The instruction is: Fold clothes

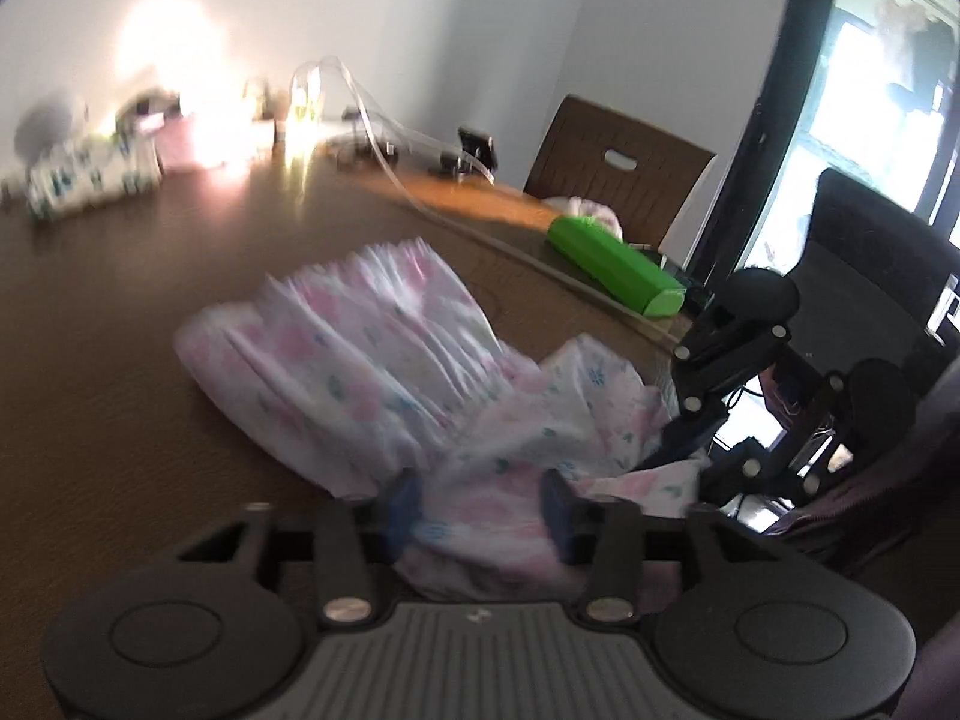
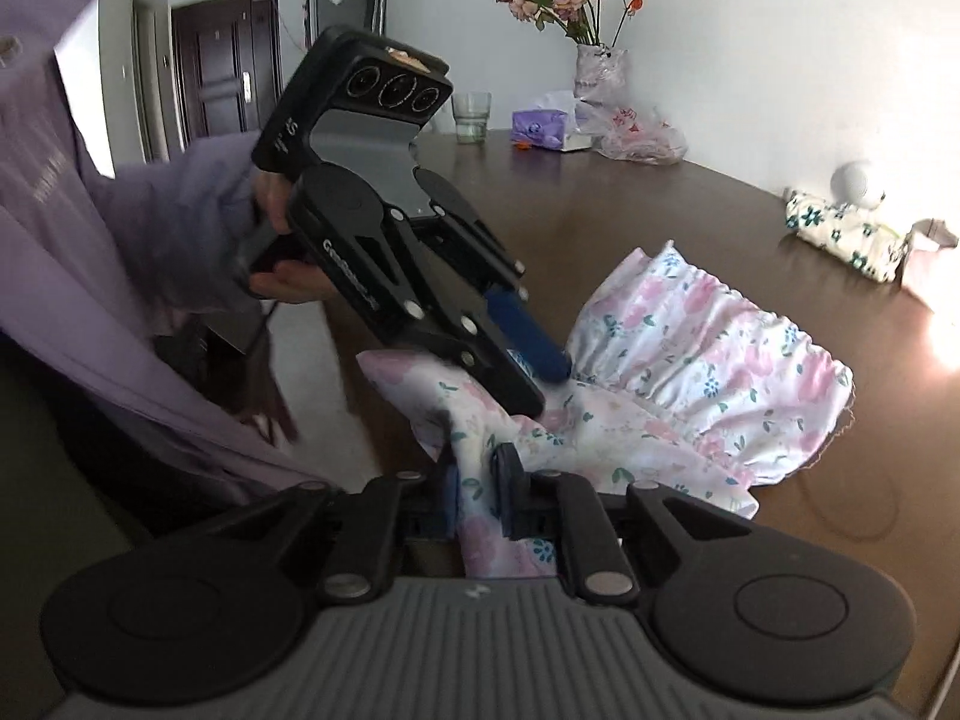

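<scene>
A white garment with pink flowers and a gathered waistband (image 1: 360, 360) (image 2: 690, 348) lies crumpled on the brown table (image 1: 120, 330), near the edge. My left gripper (image 1: 479, 507) stands open, its two blue pads apart with a bunched fold of the garment lying between them. From the right wrist view the left gripper (image 2: 540, 378) points down onto the cloth, held by a hand. My right gripper (image 2: 478, 489) is shut on a fold of the garment at the table's edge. It also shows at the right of the left wrist view, the right gripper (image 1: 672, 450) touching the cloth.
A green box (image 1: 618, 264), a clear tube (image 1: 384, 138) and a floral pouch (image 1: 90, 180) (image 2: 840, 234) lie on the table. A vase of flowers (image 2: 600, 69), a glass (image 2: 471, 114) and a tissue pack (image 2: 540, 126) stand at the back. A chair (image 1: 618, 174) and a purple sleeve (image 2: 150, 240) are close.
</scene>
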A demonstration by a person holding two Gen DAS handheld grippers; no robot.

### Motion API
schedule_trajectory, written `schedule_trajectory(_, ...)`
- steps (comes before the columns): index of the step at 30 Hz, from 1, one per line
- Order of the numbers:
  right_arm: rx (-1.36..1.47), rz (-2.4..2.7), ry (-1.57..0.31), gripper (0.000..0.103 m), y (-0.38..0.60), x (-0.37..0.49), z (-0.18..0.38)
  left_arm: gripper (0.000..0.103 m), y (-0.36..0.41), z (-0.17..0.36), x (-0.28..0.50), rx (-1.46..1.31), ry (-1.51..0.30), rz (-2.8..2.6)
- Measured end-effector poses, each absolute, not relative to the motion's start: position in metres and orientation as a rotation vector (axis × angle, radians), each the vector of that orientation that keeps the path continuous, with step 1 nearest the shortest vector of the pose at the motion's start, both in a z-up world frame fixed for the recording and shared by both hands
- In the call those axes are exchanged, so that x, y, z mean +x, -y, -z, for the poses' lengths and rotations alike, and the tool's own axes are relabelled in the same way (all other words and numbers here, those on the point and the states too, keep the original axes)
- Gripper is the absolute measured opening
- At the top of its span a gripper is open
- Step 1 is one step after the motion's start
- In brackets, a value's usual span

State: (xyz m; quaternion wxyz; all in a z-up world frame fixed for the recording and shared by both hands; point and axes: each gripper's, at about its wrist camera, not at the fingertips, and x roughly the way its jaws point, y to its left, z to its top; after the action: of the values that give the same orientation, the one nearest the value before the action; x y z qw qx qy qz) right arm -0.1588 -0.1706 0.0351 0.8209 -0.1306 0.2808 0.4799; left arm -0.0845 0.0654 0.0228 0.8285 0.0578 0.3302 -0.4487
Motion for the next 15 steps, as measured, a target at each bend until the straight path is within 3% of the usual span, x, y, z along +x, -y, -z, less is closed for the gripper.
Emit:
schedule_trajectory(2,-0.225,-1.026,-0.603,0.011,0.177,-0.16,-0.039,0.052,-0.076,-0.041,-0.096,0.145,-0.623,0.973)
schedule_trajectory(4,-0.171,-1.027,-0.612,0.011,0.184,-0.158,-0.043,0.072,-0.079,-0.056,-0.111,0.207,-0.554,1.023)
schedule_trajectory(5,-0.146,-1.028,-0.616,0.011,0.187,-0.156,-0.044,0.075,-0.078,-0.061,-0.12,0.259,-0.526,1.057)
schedule_trajectory(15,0.036,-1.103,-0.684,0.011,0.2,-0.133,-0.049,0.075,-0.013,-0.02,-0.152,0.77,-0.41,1.151)
